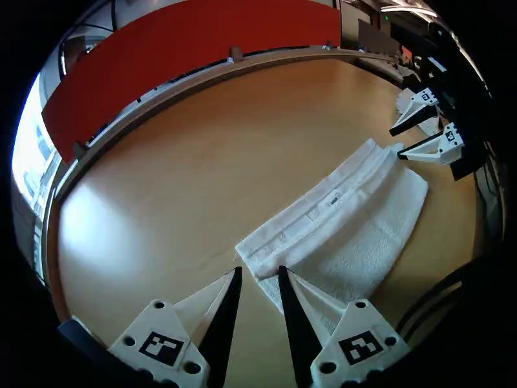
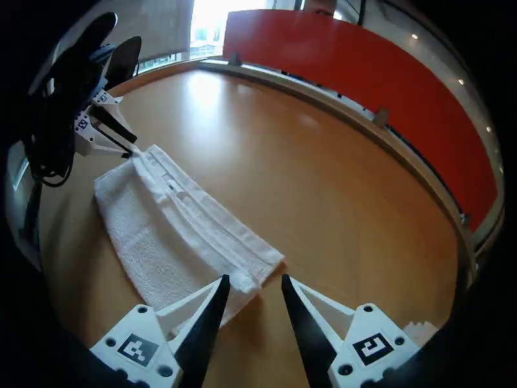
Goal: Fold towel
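A white towel point(image 1: 336, 220), folded into a long strip, lies flat on the wooden table point(image 1: 213, 174). My left gripper point(image 1: 258, 270) is open at the strip's near end, and the towel's corner sits just ahead of the gap between its fingers. The right gripper point(image 1: 395, 143) is open at the strip's far end. In the right gripper view the towel point(image 2: 174, 220) runs away to the upper left. My right gripper point(image 2: 254, 279) stands open over its near corner, while the left gripper point(image 2: 134, 147) is at the far corner with a dark-sleeved hand behind it.
A red partition point(image 1: 194, 45) runs along the table's far edge, with a bright window point(image 2: 210, 22) beyond. Another white cloth point(image 1: 407, 100) lies behind the right gripper, and a white cloth point(image 2: 420, 331) also shows low right in the right gripper view.
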The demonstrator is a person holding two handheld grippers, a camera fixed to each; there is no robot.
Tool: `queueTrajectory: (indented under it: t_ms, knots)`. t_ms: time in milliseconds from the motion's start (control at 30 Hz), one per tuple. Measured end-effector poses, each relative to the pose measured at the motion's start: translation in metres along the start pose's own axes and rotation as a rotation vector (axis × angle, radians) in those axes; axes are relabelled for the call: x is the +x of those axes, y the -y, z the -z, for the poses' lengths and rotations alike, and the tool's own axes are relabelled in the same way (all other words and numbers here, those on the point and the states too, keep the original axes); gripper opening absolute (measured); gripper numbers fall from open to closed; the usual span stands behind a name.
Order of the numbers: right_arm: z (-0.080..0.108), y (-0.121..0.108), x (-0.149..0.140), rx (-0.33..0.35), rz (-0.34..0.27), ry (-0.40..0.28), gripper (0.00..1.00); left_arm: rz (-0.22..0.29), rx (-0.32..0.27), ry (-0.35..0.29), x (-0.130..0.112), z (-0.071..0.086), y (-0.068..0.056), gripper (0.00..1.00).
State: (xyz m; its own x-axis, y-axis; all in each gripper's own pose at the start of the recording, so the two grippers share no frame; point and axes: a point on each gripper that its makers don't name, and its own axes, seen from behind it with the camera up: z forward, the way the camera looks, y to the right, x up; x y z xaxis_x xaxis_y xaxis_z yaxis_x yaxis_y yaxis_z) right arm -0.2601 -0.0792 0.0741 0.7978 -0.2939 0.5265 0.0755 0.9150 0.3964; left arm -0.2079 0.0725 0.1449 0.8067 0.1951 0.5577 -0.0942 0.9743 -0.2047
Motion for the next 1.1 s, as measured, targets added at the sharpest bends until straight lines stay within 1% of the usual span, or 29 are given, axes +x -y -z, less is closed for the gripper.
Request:
queueTrajectory:
  t_ms: [200,400,467,533,600,733,800,933,1100]
  knots:
    - [0.000,-0.004,0.002,-0.013,-0.001,-0.007,0.62,-0.004,-0.001,-0.011,0.003,0.002,0.000,0.40]
    - [0.001,-0.007,0.002,-0.025,-0.008,-0.010,0.65,-0.003,0.003,-0.014,0.005,0.002,0.002,0.39]
    - [0.001,-0.007,0.002,-0.029,-0.012,-0.013,0.66,-0.002,0.006,-0.019,0.007,0.003,0.002,0.34]
    - [0.001,-0.008,0.002,-0.032,-0.017,-0.015,0.66,0.000,0.007,-0.019,0.007,0.003,0.003,0.34]
    - [0.001,-0.009,0.002,-0.035,-0.022,-0.017,0.70,0.003,0.006,-0.014,0.007,0.004,0.003,0.35]
    - [0.002,-0.010,0.002,-0.043,-0.028,-0.022,0.84,0.012,0.005,-0.013,0.005,0.005,0.004,0.68]
    - [0.002,-0.010,0.002,-0.046,-0.030,-0.023,0.86,0.015,0.008,-0.015,0.004,0.006,0.005,0.80]
    - [0.003,-0.008,0.001,-0.048,-0.036,-0.027,0.93,0.029,0.010,-0.015,0.002,0.009,0.005,0.95]
    - [0.004,-0.005,0.002,-0.050,-0.044,-0.037,0.94,0.051,0.013,-0.015,-0.002,0.014,0.006,0.96]
